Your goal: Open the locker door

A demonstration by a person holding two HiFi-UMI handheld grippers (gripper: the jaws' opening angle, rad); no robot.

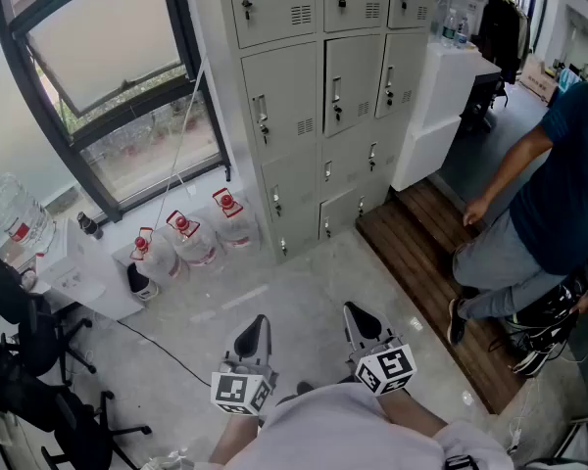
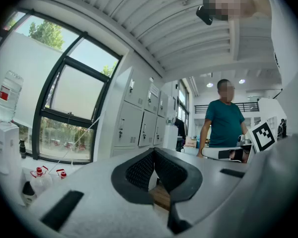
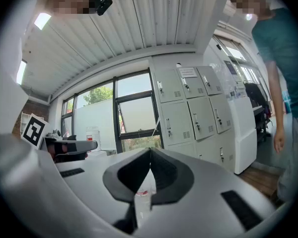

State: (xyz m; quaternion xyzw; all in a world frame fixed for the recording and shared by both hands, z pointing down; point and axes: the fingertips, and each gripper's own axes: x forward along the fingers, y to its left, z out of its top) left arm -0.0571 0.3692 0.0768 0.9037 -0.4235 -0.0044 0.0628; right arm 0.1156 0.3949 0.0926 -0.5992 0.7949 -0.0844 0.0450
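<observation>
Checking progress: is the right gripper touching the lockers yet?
Apart. Head view shows the right gripper over floor, well short of the lockers.

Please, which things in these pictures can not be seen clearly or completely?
Head view: the lockers, top row cut by the upper edge.
Head view: the door locks, too small to tell if locked.
Head view: the bystander, cut by the right edge.
Right gripper view: the paper notice on one door, too small to read.
</observation>
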